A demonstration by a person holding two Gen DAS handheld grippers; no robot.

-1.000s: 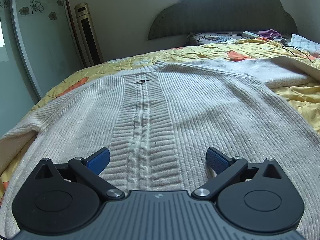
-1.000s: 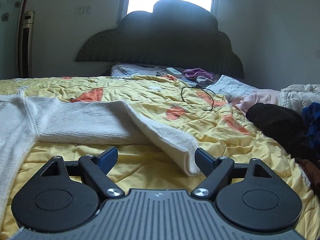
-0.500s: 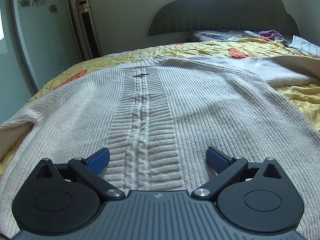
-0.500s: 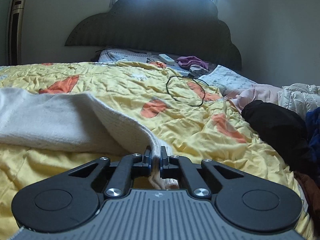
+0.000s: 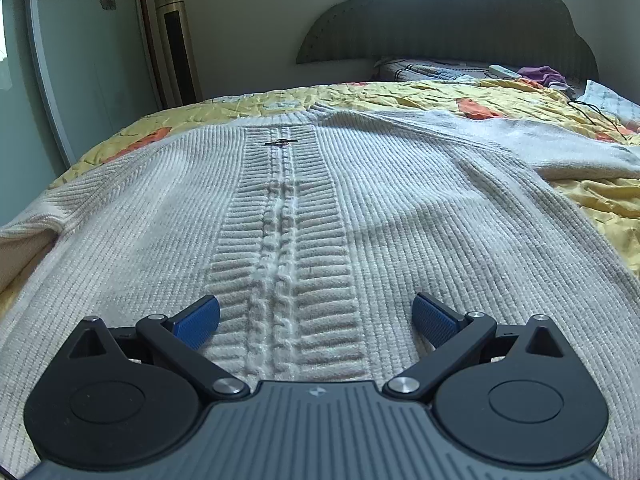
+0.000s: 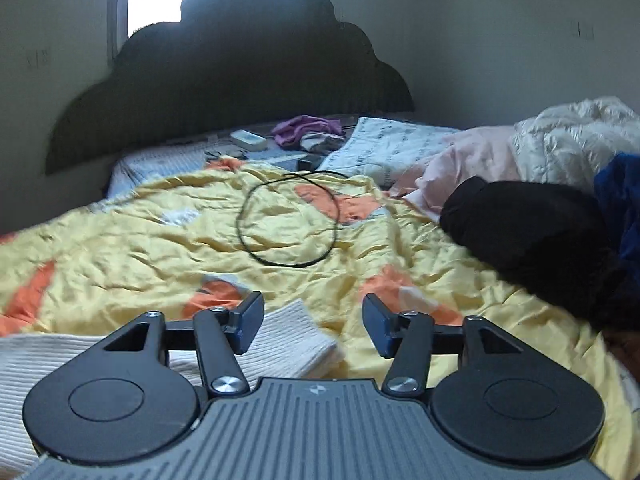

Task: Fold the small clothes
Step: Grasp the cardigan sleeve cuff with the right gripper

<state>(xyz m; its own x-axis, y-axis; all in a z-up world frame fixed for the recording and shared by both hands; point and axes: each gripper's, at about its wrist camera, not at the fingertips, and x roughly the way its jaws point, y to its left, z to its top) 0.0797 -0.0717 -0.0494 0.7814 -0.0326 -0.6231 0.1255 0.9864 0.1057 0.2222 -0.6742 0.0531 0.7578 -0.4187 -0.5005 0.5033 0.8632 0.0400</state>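
Spread on the bed [image 5: 592, 208], the soft, limp sweater [image 5: 400, 216] is best pinched at the cuff [image 6: 296, 340] between the empty, wide-open right gripper [image 6: 313, 328]; the left gripper [image 5: 316, 314], also empty and wide open, is held over the hem.

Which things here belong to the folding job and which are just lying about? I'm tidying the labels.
Job: cream knit sweater, its sleeve cuff, left gripper, right gripper.

Lying about: black cable loop, purple cloth, remote, black garment.

No readable text, labels, brands or numbers on anything visible
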